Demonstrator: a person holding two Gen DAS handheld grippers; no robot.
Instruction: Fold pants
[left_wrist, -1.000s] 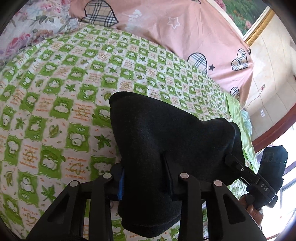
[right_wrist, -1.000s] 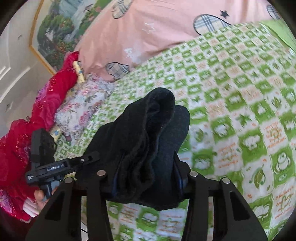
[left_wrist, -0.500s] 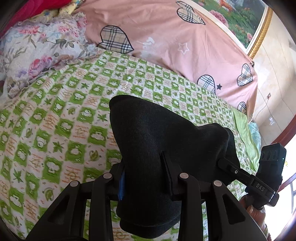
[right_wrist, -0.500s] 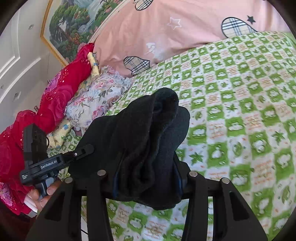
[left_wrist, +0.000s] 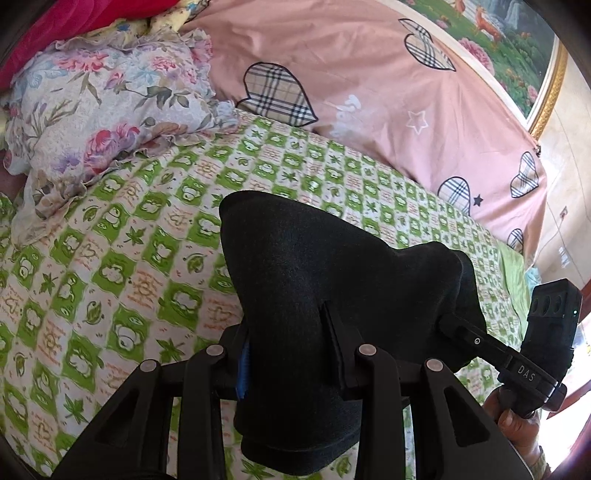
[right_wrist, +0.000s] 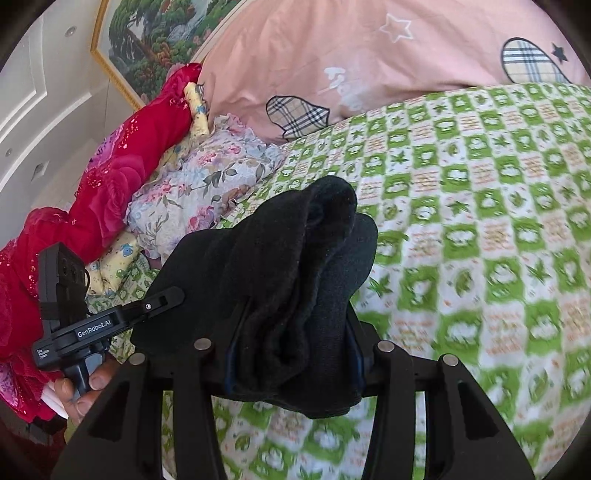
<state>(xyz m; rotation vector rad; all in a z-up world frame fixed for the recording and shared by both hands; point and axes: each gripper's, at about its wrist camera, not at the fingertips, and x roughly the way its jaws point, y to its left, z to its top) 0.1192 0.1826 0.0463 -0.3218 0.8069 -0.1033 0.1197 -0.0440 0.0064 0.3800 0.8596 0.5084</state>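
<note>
The black pants (left_wrist: 332, 280) hang bunched between both grippers, lifted above the green checked bed sheet (left_wrist: 110, 258). My left gripper (left_wrist: 291, 350) is shut on one end of the pants; the cloth covers its fingertips. My right gripper (right_wrist: 295, 339) is shut on the other end of the pants (right_wrist: 295, 266), which drape in thick folds over its jaws. The right gripper also shows at the right edge of the left wrist view (left_wrist: 532, 354). The left gripper also shows at the left of the right wrist view (right_wrist: 85, 321).
A pink quilt (left_wrist: 369, 92) with plaid hearts lies along the far side of the bed. A floral pillow (left_wrist: 96, 110) and red bedding (right_wrist: 122, 162) lie at the left end. A framed picture (right_wrist: 159, 33) hangs on the wall.
Both grippers have risen and tilted up with the pants, so more of the pink quilt, floral pillow and wall picture has come into view. The grips have not changed.
</note>
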